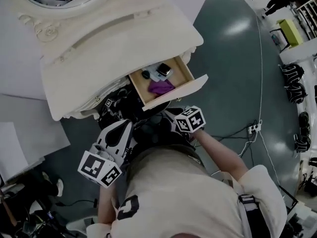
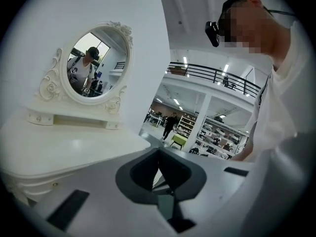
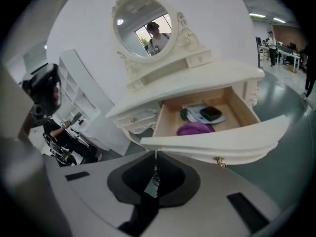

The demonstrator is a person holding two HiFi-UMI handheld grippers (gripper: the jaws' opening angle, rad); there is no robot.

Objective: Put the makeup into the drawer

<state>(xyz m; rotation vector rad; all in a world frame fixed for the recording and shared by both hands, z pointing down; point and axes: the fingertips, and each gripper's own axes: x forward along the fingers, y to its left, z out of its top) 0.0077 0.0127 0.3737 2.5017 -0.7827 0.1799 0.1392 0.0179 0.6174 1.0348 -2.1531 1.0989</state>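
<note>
The white dressing table (image 1: 114, 38) has its drawer (image 1: 178, 90) pulled open. In the drawer lie a purple item (image 3: 196, 129), a black compact (image 3: 211, 113) on a white case, and a small dark green piece (image 3: 184, 114). The purple item (image 1: 161, 87) and the compact (image 1: 164, 70) also show in the head view. My right gripper (image 3: 156, 154) hangs just below and in front of the drawer front (image 3: 222, 142), shut, with nothing in it. Its marker cube (image 1: 190, 119) sits under the drawer. My left gripper (image 2: 158, 152) is shut and holds nothing, at the table's edge (image 2: 74, 157); its cube (image 1: 99, 168) is lower left.
An oval mirror (image 3: 144, 26) stands on the table top. A brass knob (image 3: 218, 161) sticks out of the drawer front. On the grey floor lie a power strip (image 1: 254, 128) with cables, a yellow-green stool (image 1: 290, 32) and black bags (image 1: 293, 83).
</note>
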